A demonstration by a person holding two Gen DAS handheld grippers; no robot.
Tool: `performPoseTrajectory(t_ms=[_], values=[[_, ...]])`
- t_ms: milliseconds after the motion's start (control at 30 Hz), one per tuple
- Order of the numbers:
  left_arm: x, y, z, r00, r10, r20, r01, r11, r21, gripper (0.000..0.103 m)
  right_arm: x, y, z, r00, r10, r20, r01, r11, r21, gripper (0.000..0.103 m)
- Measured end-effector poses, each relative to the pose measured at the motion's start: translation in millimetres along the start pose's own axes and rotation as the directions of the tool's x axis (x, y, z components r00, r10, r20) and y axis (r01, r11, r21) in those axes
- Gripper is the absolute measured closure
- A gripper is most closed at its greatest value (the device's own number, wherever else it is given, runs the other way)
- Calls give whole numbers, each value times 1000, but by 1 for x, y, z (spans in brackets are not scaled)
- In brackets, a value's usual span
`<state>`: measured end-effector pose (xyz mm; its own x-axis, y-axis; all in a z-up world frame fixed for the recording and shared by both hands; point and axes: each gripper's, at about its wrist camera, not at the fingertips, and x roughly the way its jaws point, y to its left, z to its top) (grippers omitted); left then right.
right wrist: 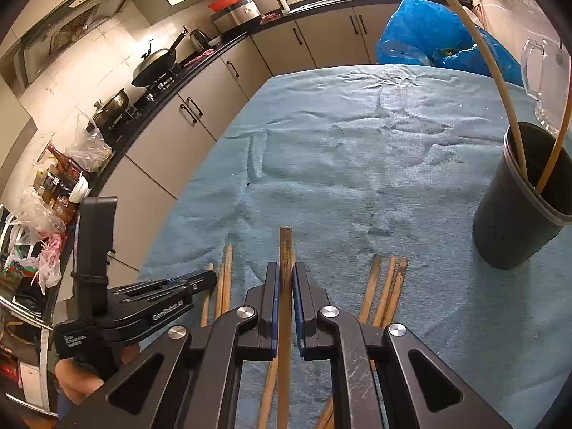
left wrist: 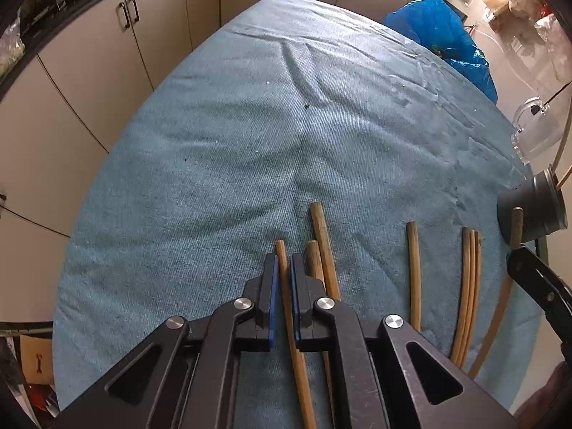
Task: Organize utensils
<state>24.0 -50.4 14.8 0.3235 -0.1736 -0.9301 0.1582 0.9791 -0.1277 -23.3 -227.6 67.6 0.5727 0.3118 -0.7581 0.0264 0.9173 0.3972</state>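
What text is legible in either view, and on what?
"GenRobot.AI": white print on the side of the left gripper, seen from the right wrist view; small, so the reading is tentative.
White lines on that gripper's handle: too small and blurred to read.
Jars and bottles on the counter: labels too small to read.
Left wrist view: no text.

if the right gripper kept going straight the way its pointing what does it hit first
Most likely the blue cloth on the table. The right gripper is shut on a chopstick and tilts downward, and the cloth ahead of its tip looks bare. The dark cup stands off to the right of that line, though depth is hard to judge.
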Motion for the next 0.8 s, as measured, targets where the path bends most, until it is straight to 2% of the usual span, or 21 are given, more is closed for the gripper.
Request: performPoseTrajectory(t_ms=[100,233,333,433,667,800], values=[[-7,-3,-7,998,-56,20,56,998,13,98,-4,0,-2,1000,8,9,-8,1000,-2,95],[-41,-8,-17,989,-85,122,82,996,33,98,-20,2,-3,998,9,54,-9,1000,-4,95],[-80,-13,-25,969,-107,225,96,994,57,98,-42,7,-8,992,17,124,-15,1000,-20,95],[-119,-19,-35,940,-119,321,99,992,78,98,-69,13,-16,978,27,209,-17,999,-46,95],[-181,-24,-48,878,-170,447,139,985,102,98,-127,27,-34,928,35,371,-1,996,-92,95],[-198,-25,-53,862,-185,472,151,982,110,98,-147,33,-42,905,34,424,13,994,-107,95]])
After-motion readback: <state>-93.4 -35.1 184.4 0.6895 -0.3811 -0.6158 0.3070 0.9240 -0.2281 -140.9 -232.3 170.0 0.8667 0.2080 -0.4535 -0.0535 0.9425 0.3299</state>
